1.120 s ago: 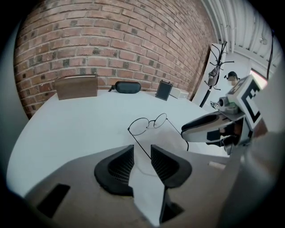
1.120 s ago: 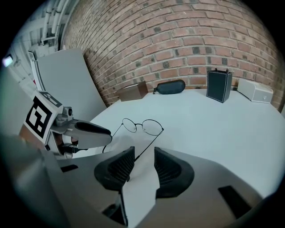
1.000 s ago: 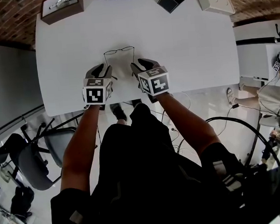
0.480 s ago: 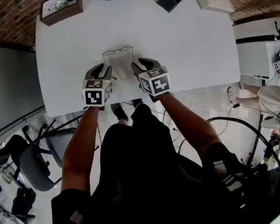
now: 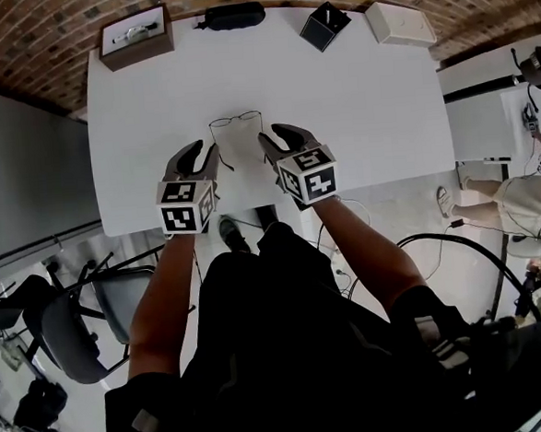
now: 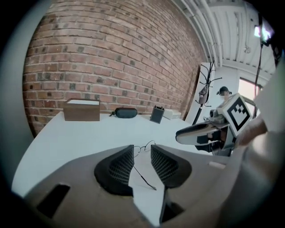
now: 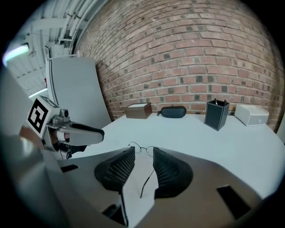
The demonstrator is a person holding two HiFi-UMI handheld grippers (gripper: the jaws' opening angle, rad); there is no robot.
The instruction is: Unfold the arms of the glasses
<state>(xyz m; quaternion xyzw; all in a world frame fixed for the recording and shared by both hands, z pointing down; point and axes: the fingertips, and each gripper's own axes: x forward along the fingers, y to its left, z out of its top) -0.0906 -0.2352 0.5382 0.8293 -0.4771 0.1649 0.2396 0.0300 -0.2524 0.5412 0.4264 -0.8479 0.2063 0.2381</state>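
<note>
Thin wire-rimmed glasses (image 5: 236,120) lie on the white table (image 5: 383,110), lenses facing away from me and both arms stretched back toward the near edge. My left gripper (image 5: 199,154) hovers over the left arm, which runs in the narrow gap between its jaws in the left gripper view (image 6: 142,153), where the glasses (image 6: 144,147) show just beyond the tips. My right gripper (image 5: 279,138) straddles the right arm the same way (image 7: 143,156), the lenses (image 7: 141,148) ahead of it. Both grippers are open a little; neither visibly pinches the wire.
Along the far edge stand a brown box (image 5: 135,35), a black glasses case (image 5: 232,16), a black pen holder (image 5: 324,25) and a white box (image 5: 399,23). The table's near edge lies right under the grippers. An office chair (image 5: 74,316) is at lower left.
The head view has shifted, so the table sits lower in the picture. Both grippers have edged forward toward the glasses frame, the right one more. The jaw gaps look unchanged.
</note>
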